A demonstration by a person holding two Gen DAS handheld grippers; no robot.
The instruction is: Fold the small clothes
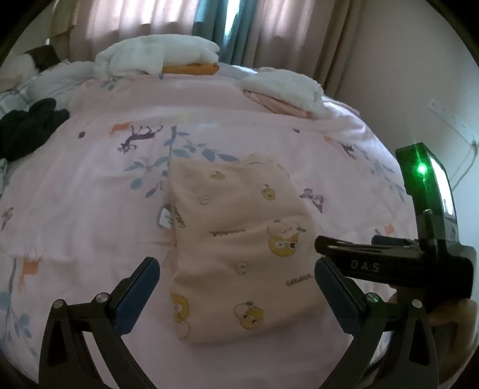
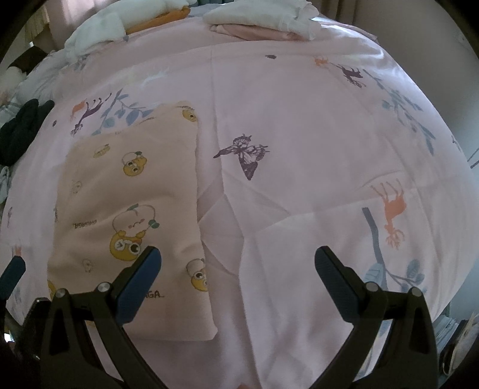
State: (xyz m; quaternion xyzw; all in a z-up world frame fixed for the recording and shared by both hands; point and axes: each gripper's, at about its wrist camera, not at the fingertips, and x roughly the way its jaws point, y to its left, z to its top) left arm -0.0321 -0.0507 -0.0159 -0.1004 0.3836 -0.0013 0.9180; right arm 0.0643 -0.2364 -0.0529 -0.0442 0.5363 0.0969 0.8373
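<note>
A small peach garment (image 1: 239,248) with yellow cartoon prints lies flat and folded into a long rectangle on the pink bedspread (image 1: 89,179). It also shows in the right wrist view (image 2: 131,209), left of centre. My left gripper (image 1: 236,275) is open and empty, hovering over the garment's near end. My right gripper (image 2: 238,266) is open and empty, its left finger (image 2: 140,281) over the garment's right edge, the rest over bare bedspread (image 2: 299,134). The right gripper's body (image 1: 419,257) shows at the right of the left wrist view.
Folded white and pink clothes (image 1: 287,89) lie stacked at the far right of the bed. A white and orange pile (image 1: 161,57) lies at the far middle. A black garment (image 1: 27,128) lies at the left. Curtains (image 1: 209,24) hang behind the bed.
</note>
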